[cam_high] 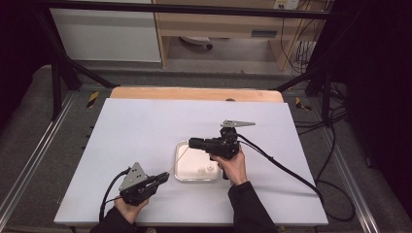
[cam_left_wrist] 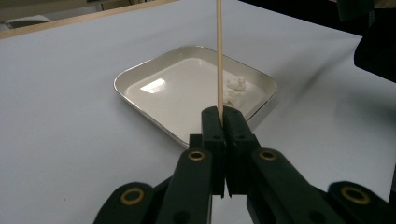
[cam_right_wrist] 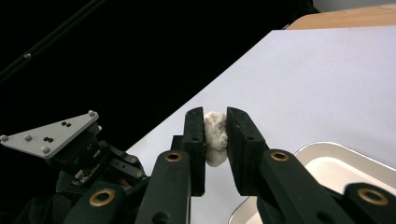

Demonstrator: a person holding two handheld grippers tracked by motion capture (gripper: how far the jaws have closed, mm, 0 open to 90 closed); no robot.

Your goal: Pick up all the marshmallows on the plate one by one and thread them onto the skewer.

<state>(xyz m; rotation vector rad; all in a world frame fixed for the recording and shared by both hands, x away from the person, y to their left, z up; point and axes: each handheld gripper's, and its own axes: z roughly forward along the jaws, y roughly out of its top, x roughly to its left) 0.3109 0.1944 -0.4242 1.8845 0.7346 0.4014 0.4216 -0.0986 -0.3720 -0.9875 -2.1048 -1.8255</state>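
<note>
My left gripper (cam_high: 164,177) (cam_left_wrist: 223,116), near the table's front left, is shut on the lower end of a thin wooden skewer (cam_left_wrist: 219,56) (cam_high: 177,159). The skewer slants up over a white square tray (cam_high: 197,179) (cam_left_wrist: 140,72). In the tray's right part lie a few small white soft lumps (cam_high: 206,169) (cam_left_wrist: 236,88). My right gripper (cam_high: 192,142) (cam_right_wrist: 215,123) hovers above the tray, pointing left, and is shut on one white lump (cam_right_wrist: 215,135) squeezed between its pads. In the right gripper view my left gripper (cam_right_wrist: 70,149) lies low at the left.
The tray sits mid-table on a white sheet (cam_high: 145,131) over a wooden tabletop (cam_high: 194,93). Black cables (cam_high: 291,172) trail from both grippers across the sheet. A black metal frame (cam_high: 63,73) and a shelf unit (cam_high: 218,29) stand beyond the far edge.
</note>
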